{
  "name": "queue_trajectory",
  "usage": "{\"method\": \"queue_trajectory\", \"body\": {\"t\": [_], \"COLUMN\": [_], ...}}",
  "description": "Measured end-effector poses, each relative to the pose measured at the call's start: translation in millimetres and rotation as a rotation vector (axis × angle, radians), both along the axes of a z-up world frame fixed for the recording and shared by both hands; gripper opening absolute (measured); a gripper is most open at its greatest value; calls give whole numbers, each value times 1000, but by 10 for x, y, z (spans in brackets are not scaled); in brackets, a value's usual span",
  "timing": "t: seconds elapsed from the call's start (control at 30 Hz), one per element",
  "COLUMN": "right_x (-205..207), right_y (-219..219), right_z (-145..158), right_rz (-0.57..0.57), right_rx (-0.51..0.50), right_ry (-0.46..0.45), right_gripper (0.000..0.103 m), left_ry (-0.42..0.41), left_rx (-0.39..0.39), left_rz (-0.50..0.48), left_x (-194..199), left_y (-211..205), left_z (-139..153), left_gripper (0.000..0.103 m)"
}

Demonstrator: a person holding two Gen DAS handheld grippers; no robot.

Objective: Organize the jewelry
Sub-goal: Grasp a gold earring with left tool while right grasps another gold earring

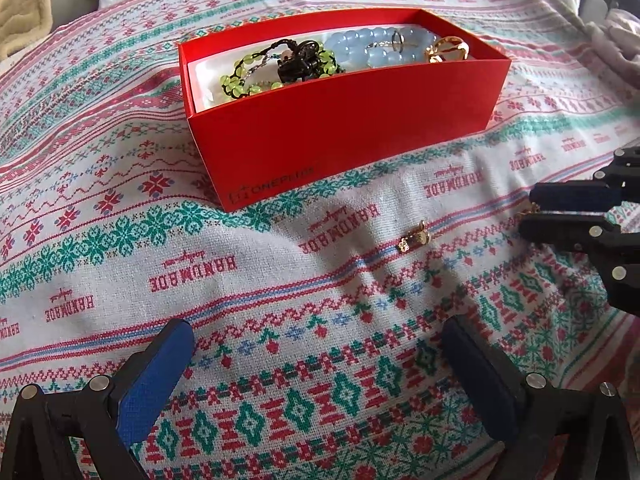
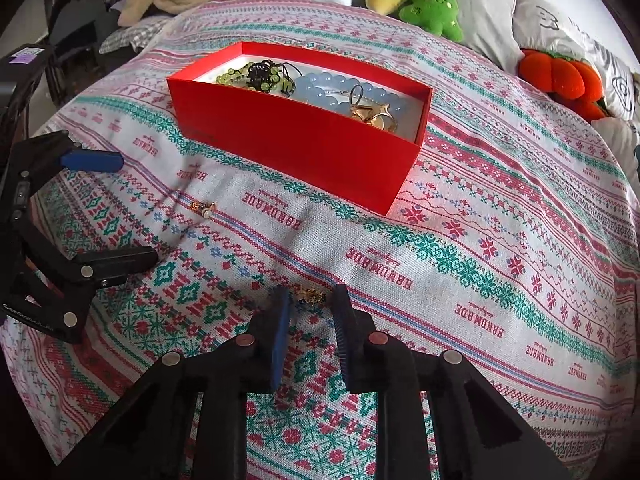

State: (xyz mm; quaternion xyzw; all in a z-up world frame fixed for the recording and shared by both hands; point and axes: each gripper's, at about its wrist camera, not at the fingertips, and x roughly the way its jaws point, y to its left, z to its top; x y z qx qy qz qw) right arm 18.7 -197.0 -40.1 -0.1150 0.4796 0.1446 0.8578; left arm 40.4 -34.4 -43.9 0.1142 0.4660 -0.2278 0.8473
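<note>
The right gripper (image 2: 310, 304) closes narrowly around a small gold earring (image 2: 311, 295) on the patterned bedspread (image 2: 480, 240); whether the pads grip it is unclear. Beside it, the left gripper (image 2: 136, 208) gapes empty near a second earring (image 2: 202, 207). Beyond, the red box (image 2: 304, 148) already holds green beads (image 2: 240, 76), a blue bead bracelet (image 2: 332, 84) and gold pieces (image 2: 370, 114); two earrings apparently remain.

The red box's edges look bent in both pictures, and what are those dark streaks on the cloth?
Left wrist view: the fisheye lens bows the box; soft shadows cross the cloth near the small gold piece. Right wrist view: same bending, dark corners, a shadow beside the box.
</note>
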Motion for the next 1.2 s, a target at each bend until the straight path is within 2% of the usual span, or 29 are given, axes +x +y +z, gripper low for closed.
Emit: {"method": "queue_trajectory", "body": {"t": [0.1, 0.23, 0.3, 0.4, 0.47, 0.57, 0.77, 1.13, 1.2], "right_x": [10, 15, 10, 10, 8, 2, -44, -96, -103], "right_y": [5, 4, 1, -38, -73, -116, -163, -252, -269], "right_z": [4, 14, 25, 49, 58, 65, 72, 87, 86], "right_rz": [-2, -9, -13, -26, -37, -53, -70, -80, -85], "right_rx": [1, 8, 15, 35, 48, 64, 78, 83, 86], "right_ry": [5, 8, 9, 20, 30, 46, 63, 76, 78], "right_gripper": [14, 13, 13, 13, 13, 13, 13, 13, 13], "left_ry": [13, 22, 36, 62, 78, 102, 139, 111, 98], "left_rx": [-46, -89, -106, -118, -127, -143, -158, -110, -97], "left_rz": [7, 1, -14, -48, -69, -85, -52, -49, -53], "left_x": [18, 12, 11, 2, 2, 26, 120, 187, 185], "left_y": [1, -15, -41, -125, -183, -253, -305, -487, -499], "left_z": [65, 133, 143, 131, 121, 124, 67, 28, 30], "left_gripper": [92, 74, 56, 44, 31, 26, 25, 24, 17]}}
